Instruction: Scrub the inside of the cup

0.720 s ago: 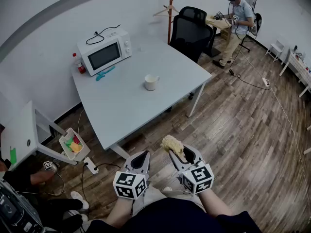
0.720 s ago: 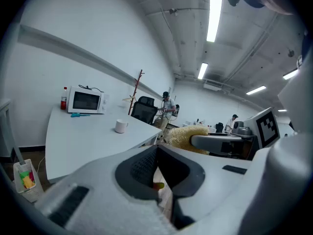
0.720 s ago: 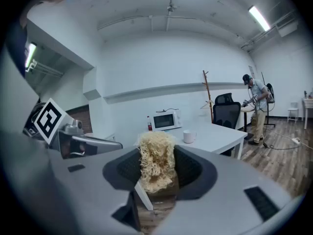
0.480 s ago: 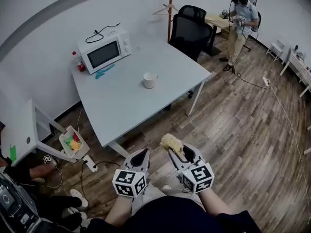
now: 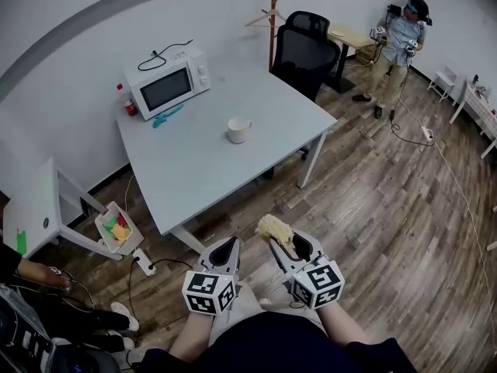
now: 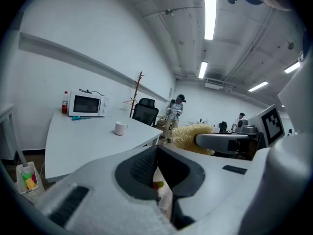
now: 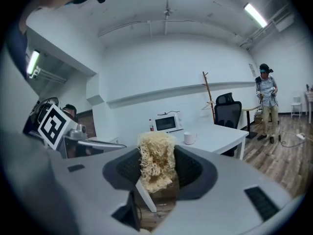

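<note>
Seen from the head camera, the view drops steeply past the wearer's lap. The left gripper (image 5: 230, 245) and right gripper (image 5: 280, 242) sit close at the bottom edge, and the white table (image 5: 202, 169) lies farther ahead. Each gripper camera rides low behind its own jaws, facing almost level across the room, well short of the table. The yellow scrubber (image 7: 156, 164) clamped in the right jaws blocks that view's centre. All three views share the cup (image 5: 238, 130), microwave (image 5: 167, 81), black chair (image 5: 304, 51) and a standing person (image 5: 405, 36) at the far side.
</note>
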The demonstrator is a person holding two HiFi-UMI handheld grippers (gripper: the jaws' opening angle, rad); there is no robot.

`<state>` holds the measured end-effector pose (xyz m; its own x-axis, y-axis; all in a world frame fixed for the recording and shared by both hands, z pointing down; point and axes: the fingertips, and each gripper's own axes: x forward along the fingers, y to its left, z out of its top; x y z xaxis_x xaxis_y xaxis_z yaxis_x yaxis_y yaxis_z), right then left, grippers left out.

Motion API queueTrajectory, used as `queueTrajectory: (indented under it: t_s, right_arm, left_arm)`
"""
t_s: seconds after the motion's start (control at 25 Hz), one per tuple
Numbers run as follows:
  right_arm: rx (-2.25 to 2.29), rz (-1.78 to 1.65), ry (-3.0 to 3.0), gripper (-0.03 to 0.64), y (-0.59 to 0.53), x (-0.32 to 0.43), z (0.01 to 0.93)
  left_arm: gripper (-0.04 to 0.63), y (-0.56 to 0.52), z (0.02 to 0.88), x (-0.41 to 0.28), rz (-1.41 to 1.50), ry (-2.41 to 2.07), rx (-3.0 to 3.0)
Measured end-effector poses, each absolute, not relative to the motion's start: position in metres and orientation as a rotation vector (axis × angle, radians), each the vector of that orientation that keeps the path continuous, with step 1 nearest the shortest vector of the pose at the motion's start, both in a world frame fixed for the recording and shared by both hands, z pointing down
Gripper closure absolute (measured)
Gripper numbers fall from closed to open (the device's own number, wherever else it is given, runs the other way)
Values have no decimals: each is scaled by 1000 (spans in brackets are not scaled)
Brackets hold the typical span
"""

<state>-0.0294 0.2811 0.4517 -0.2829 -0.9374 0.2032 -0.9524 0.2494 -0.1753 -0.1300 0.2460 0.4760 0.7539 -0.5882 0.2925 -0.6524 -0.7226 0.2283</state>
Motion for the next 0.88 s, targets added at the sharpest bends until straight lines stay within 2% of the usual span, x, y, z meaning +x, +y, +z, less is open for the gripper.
queueTrajectory:
  t_s: [0.44,0.88]
  right_arm:
    - [1834,499,-2417,439,261,-17,475]
    - [1841,516,-2370,439,171,28,479]
  left_arm:
    - [578,222,497,-127,327,-1008,2590]
    - [577,116,506,-83,361,-989,2622]
